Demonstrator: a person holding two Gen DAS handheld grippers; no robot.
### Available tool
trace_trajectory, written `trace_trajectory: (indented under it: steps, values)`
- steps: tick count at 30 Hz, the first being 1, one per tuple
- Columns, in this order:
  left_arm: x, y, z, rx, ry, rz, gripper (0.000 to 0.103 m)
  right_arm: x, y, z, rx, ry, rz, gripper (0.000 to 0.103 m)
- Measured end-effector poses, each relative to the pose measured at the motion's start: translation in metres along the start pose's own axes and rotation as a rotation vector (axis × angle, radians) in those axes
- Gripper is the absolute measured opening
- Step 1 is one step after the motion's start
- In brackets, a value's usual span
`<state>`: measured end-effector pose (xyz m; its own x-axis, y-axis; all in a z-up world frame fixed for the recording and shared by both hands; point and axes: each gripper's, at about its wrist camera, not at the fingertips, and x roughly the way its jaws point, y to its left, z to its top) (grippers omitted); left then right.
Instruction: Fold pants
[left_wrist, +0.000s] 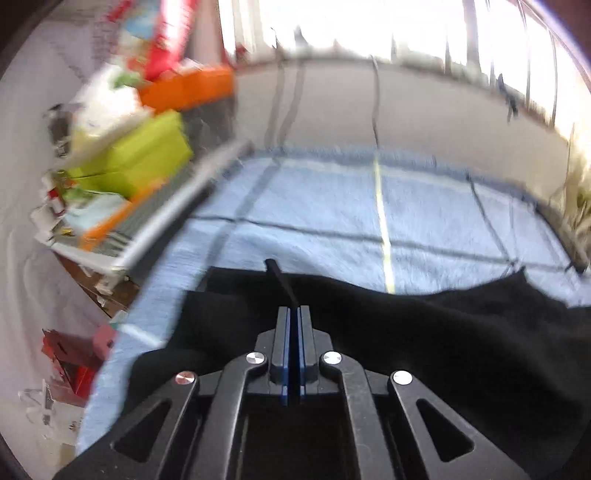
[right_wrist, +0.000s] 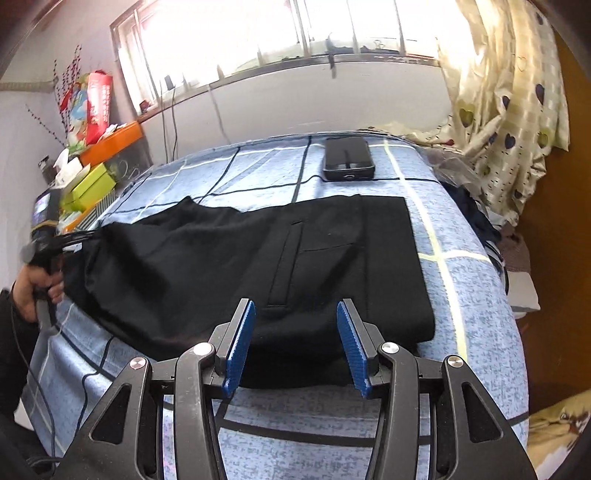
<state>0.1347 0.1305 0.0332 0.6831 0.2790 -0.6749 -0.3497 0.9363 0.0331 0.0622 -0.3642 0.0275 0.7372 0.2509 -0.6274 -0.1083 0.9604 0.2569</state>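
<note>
Black pants (right_wrist: 258, 258) lie spread across a blue checked bedsheet (right_wrist: 480, 314), waist end near me, a pocket slit facing up. My right gripper (right_wrist: 295, 314) is open and empty, hovering over the near edge of the pants. My left gripper (left_wrist: 294, 308) is shut on the pants (left_wrist: 443, 332), a black strip of fabric sticking out past its tips. In the right wrist view the left gripper's handle (right_wrist: 48, 240) shows at the pants' far left end, lifting the cloth there.
A black phone (right_wrist: 348, 158) lies on the sheet beyond the pants. Boxes and clutter (right_wrist: 88, 162) stand on a stand at the bed's left. A patterned curtain (right_wrist: 509, 110) and piled clothes (right_wrist: 476, 214) are at the right. A windowed wall runs behind.
</note>
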Motion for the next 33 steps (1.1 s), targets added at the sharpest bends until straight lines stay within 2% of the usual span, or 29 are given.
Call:
trace_trajectory:
  steps: [4,9,14,20,27,31,32,33]
  values:
    - [-0.036,0.052,-0.023,-0.141,-0.053,-0.041,0.004,-0.007,-0.01,-0.005,0.045,-0.02,-0.018,0.048]
    - [-0.031,0.087,-0.06,-0.188,0.018,-0.066,0.005,-0.006,-0.022,-0.009,0.091,-0.007,-0.045,0.048]
    - [-0.021,0.092,-0.07,-0.269,0.093,-0.109,0.005,-0.01,-0.035,-0.012,0.168,-0.008,-0.056,0.048]
    - [-0.018,0.092,-0.07,-0.277,0.101,-0.125,0.005,-0.009,-0.055,-0.01,0.254,0.0,-0.088,0.048]
    - [-0.033,0.092,-0.065,-0.256,0.049,-0.137,0.004,0.003,-0.075,-0.006,0.345,0.04,-0.136,0.049]
    - [-0.029,0.09,-0.062,-0.247,0.057,-0.137,0.004,0.012,-0.083,-0.005,0.397,0.076,-0.102,0.049]
    - [-0.028,0.089,-0.062,-0.248,0.059,-0.139,0.004,0.009,-0.082,-0.004,0.394,0.065,-0.084,0.045]
    - [-0.03,0.09,-0.061,-0.249,0.055,-0.143,0.004,0.003,-0.076,-0.001,0.365,0.042,-0.095,0.03]
